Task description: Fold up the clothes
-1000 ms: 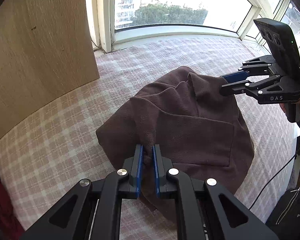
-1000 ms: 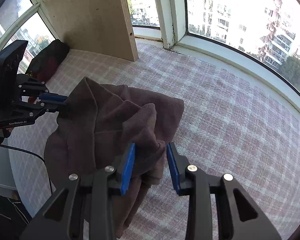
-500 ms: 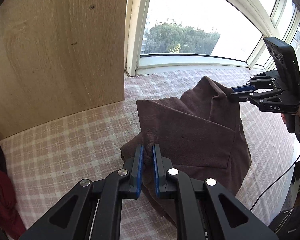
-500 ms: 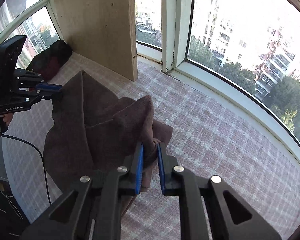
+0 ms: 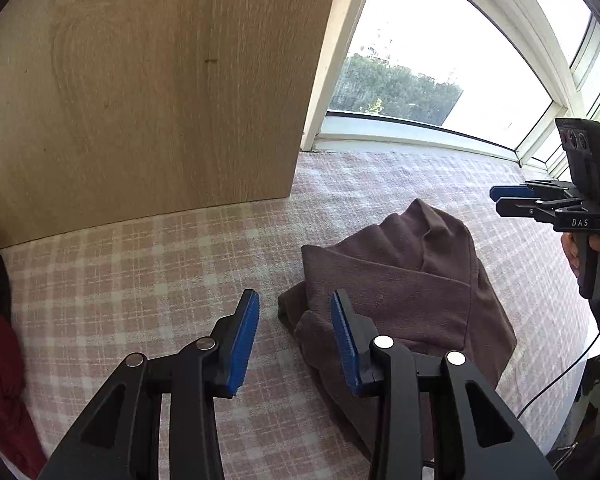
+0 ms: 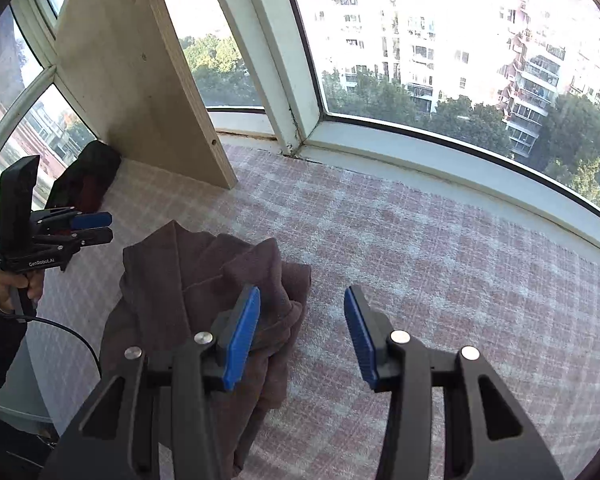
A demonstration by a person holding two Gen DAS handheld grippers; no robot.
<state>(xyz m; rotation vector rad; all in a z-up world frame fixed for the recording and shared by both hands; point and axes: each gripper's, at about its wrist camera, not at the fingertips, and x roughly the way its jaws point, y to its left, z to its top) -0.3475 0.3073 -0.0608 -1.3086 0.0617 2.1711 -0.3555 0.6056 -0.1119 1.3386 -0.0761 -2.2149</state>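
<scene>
A brown fleece garment lies in a loose, partly folded heap on the pink checked cloth. In the left wrist view my left gripper hangs above the heap's near left corner. Its jaws are opening and the blue pads touch nothing. The right wrist view shows my right gripper above the garment's right edge, jaws also opening, pads off the fabric. Each gripper appears in the other's view, clear of the heap: the right gripper and the left gripper.
A wooden panel stands upright at the back by the window frame. A dark red and black clothes bundle lies beside it. A black cable trails off the surface's near edge. A hand holds the right gripper's handle.
Both grippers were shut on the garment's raised corners. Now both have let go and stand open, lifted back from it, and the garment has dropped into a heap.
</scene>
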